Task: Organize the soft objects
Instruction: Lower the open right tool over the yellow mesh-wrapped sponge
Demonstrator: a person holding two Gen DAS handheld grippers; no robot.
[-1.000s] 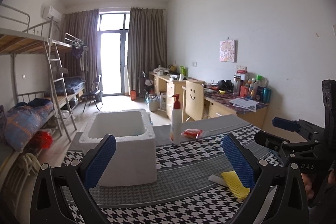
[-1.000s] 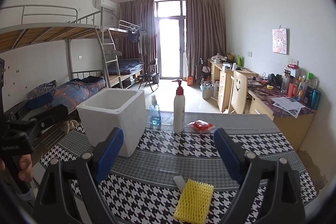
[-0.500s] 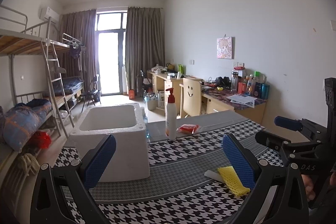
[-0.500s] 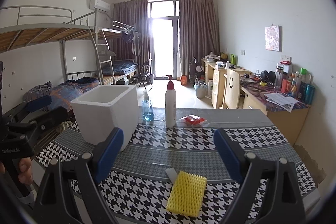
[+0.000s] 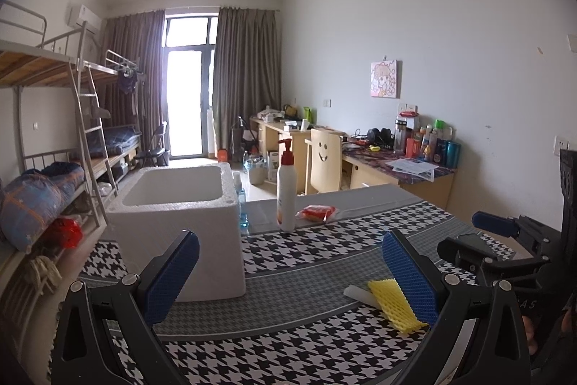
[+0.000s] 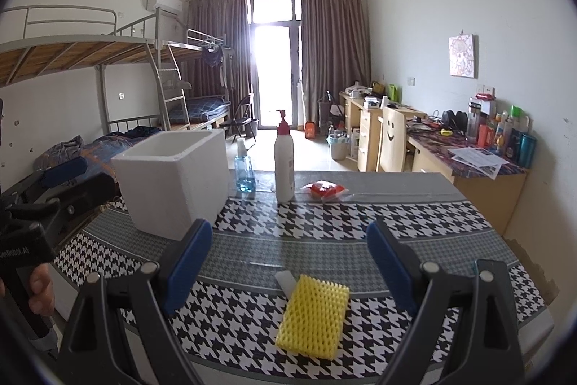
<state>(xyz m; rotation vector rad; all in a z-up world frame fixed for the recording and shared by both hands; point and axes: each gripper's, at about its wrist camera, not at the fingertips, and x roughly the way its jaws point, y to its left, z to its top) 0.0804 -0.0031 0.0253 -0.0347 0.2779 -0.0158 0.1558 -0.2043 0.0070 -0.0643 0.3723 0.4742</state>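
Note:
A yellow foam net pad [image 6: 314, 314] lies on the houndstooth tablecloth near the front edge, over a small white strip [image 6: 286, 281]. It also shows in the left wrist view [image 5: 395, 305], partly behind my right finger. A white foam box [image 6: 173, 183] stands open-topped at the left, and shows in the left wrist view too [image 5: 180, 222]. My right gripper [image 6: 288, 266] is open and empty, above and just behind the pad. My left gripper [image 5: 288, 273] is open and empty, between box and pad. A red soft packet [image 6: 324, 189] lies at the table's far side.
A white pump bottle [image 6: 284, 165] and a small blue spray bottle [image 6: 244, 170] stand at the far side next to the box. The other hand-held gripper shows at the right of the left wrist view [image 5: 505, 255]. Bunk beds, desks and a chair stand beyond the table.
Both grippers have pulled back and dropped slightly; the table objects sit lower and farther in view. The pad has not moved. Both stay open.

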